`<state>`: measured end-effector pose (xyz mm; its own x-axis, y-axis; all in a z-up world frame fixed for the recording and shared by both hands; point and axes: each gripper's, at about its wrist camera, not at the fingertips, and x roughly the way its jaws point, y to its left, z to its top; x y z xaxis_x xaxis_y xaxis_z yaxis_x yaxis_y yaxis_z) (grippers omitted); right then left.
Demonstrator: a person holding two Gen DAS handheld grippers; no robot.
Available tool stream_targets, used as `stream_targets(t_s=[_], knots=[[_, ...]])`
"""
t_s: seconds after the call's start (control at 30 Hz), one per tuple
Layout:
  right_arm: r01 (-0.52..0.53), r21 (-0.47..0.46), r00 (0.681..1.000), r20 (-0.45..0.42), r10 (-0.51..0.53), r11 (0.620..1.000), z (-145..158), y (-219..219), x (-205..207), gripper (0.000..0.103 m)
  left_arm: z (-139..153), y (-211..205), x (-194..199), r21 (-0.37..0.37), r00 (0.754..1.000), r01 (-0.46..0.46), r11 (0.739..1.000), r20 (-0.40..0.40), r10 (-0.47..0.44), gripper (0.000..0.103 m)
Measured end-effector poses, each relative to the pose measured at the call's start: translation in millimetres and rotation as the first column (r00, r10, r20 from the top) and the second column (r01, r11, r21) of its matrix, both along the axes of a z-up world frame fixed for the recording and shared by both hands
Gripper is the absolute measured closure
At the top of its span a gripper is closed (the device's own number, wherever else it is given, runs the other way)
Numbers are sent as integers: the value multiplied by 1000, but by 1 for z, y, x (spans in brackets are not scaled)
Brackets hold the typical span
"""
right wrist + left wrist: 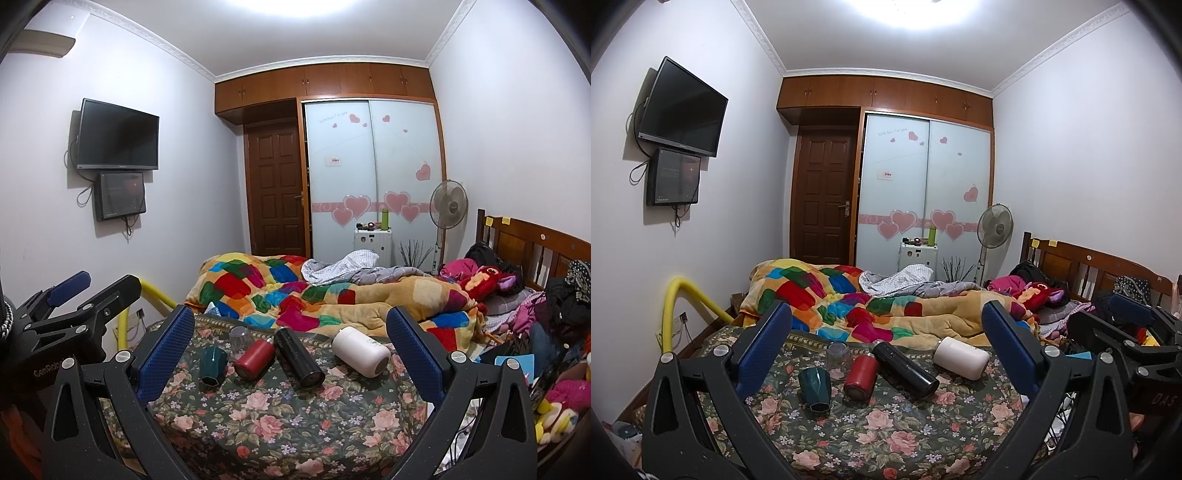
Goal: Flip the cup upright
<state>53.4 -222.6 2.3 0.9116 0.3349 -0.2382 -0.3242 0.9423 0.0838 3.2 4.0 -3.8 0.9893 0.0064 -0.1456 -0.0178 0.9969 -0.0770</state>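
Left gripper (886,321): your blue-padded jaws stand wide apart with nothing between them, above the near edge of the bed.
Right gripper (290,323): likewise spread wide and holding nothing; its black body also shows at the right edge of the left wrist view.
Floral bedspread (886,435): carries every vessel; you see its near edge curve away below both claws.
Green cup (814,389): faceted, lying tipped on the bedspread toward the left edge, mouth toward you; in the right wrist view (212,365) it sits just beside the left finger pad.
Clear glass (837,356): mouth down, just behind the green cup and near the red flask.
Red flask (860,376): on its side, touching the black flask.
Black flask (905,369): on its side at the middle of the bedspread.
White tumbler (960,358): on its side, apart from the others, toward the right edge.
Patchwork quilt (857,299): bunched along the far side, just behind the vessels.
Writing: "GenRobo…" reads on the left gripper's body in the right wrist view only; "DAS" on the right gripper's body in the left wrist view only.
Yellow tube (674,306): arches past the bed's left edge; you see it largely hidden behind the other claw in the right wrist view.
Television (681,107): wall-mounted, above a smaller screen.
Pedestal fan (447,206): beside the headboard.
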Motion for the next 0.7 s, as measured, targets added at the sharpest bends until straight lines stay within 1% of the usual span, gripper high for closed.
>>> stream_targets(t_s=[0.4, 0.7], knots=[[0, -5, 1000, -3, 0, 1000, -3, 3, 0, 0, -1, 5, 3, -8, 1000, -10, 1000, -5, 10, 0], [1, -23, 999, -39, -2, 1000, -9, 0, 17, 0, -12, 10, 19, -22, 999, -26, 999, -39, 25, 0]])
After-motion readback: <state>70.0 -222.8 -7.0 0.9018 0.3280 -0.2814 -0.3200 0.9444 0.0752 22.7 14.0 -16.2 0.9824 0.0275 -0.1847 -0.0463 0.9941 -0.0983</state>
